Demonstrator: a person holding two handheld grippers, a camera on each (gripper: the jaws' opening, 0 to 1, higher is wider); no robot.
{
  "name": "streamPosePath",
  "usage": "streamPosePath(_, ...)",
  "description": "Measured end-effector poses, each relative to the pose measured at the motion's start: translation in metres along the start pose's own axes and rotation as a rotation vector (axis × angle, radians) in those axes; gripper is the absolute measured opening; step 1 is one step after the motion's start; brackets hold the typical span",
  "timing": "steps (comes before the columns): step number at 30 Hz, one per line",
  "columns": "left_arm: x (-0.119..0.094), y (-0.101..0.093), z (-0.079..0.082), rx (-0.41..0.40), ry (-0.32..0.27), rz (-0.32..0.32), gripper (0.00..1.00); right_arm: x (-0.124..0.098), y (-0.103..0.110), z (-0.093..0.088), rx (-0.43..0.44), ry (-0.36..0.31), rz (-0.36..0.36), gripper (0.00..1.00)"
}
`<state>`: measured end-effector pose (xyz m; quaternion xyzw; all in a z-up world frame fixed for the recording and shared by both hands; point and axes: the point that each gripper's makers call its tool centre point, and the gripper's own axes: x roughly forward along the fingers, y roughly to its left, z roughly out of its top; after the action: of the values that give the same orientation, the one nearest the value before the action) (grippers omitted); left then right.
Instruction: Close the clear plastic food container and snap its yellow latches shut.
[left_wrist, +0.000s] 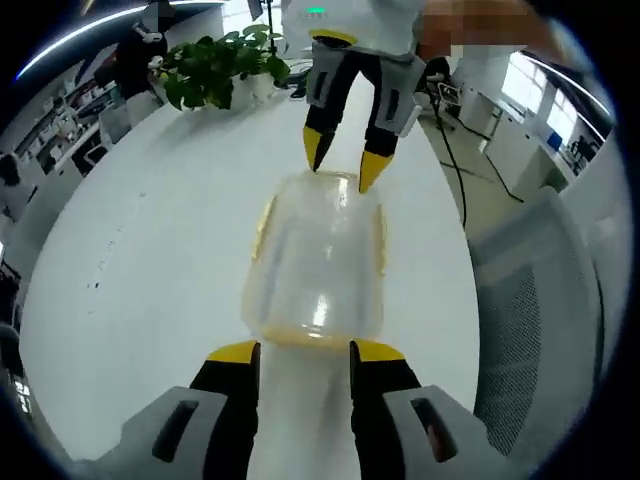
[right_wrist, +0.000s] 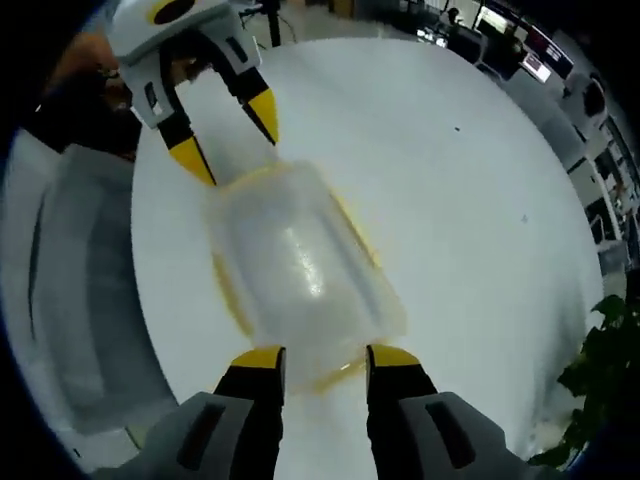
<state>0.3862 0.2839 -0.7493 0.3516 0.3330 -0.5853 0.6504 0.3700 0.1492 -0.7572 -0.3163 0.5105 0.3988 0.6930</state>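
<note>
The clear plastic container (left_wrist: 318, 265) lies on the white table (left_wrist: 150, 250) with its lid on top and yellow latches (left_wrist: 380, 235) along its long sides. My left gripper (left_wrist: 305, 350) is open, its yellow tips at the container's near end. My right gripper (left_wrist: 345, 165) reaches in from the far end, open, tips just above the far rim. In the right gripper view the container (right_wrist: 300, 265) sits between my right gripper (right_wrist: 325, 358), open at its near end, and my left gripper (right_wrist: 232, 140) at the far end. Whether the latches are snapped is unclear.
A potted plant (left_wrist: 215, 70) stands at the table's far side and shows again as the plant (right_wrist: 600, 370). A grey mesh chair (left_wrist: 540, 330) is beside the table edge, as is the chair (right_wrist: 70, 300). A cable (left_wrist: 455, 170) runs along the floor.
</note>
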Motion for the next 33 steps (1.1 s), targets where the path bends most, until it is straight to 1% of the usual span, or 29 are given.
streamPosePath(1, 0.001, -0.002, -0.001, 0.016, 0.009, -0.010, 0.34, 0.000, 0.001, -0.001, -0.012, 0.005, 0.005, 0.29)
streamPosePath(3, 0.001, -0.002, -0.002, 0.023, 0.015, -0.011, 0.34, 0.001, 0.001, -0.001, -0.025, 0.012, 0.011, 0.29)
streamPosePath(8, 0.001, -0.002, 0.000, 0.028, 0.012, -0.016, 0.34, 0.001, 0.003, -0.001, -0.054, 0.011, 0.022, 0.29)
streamPosePath(10, 0.001, -0.002, 0.000, 0.032, 0.011, -0.019, 0.34, 0.001, 0.003, 0.003, -0.045, -0.012, 0.030, 0.29)
streamPosePath(14, 0.003, -0.001, -0.001, 0.045, 0.018, -0.015, 0.33, 0.000, 0.003, 0.010, -0.061, -0.028, 0.033, 0.29)
streamPosePath(17, 0.004, -0.003, 0.002, 0.041, 0.010, -0.023, 0.33, 0.001, 0.004, 0.015, -0.076, -0.041, 0.035, 0.29)
streamPosePath(20, 0.005, -0.005, 0.007, 0.050, 0.005, -0.027, 0.33, 0.003, 0.006, 0.019, -0.105, -0.042, 0.043, 0.29)
streamPosePath(23, 0.007, -0.007, 0.013, 0.048, -0.010, -0.030, 0.33, 0.004, 0.008, 0.024, -0.116, -0.057, 0.054, 0.29)
streamPosePath(27, 0.010, -0.008, 0.024, 0.034, -0.036, -0.039, 0.33, 0.006, 0.011, 0.028, -0.127, -0.059, 0.071, 0.29)
streamPosePath(33, 0.016, -0.013, 0.037, 0.028, -0.051, -0.054, 0.33, 0.008, 0.015, 0.036, -0.142, -0.069, 0.086, 0.28)
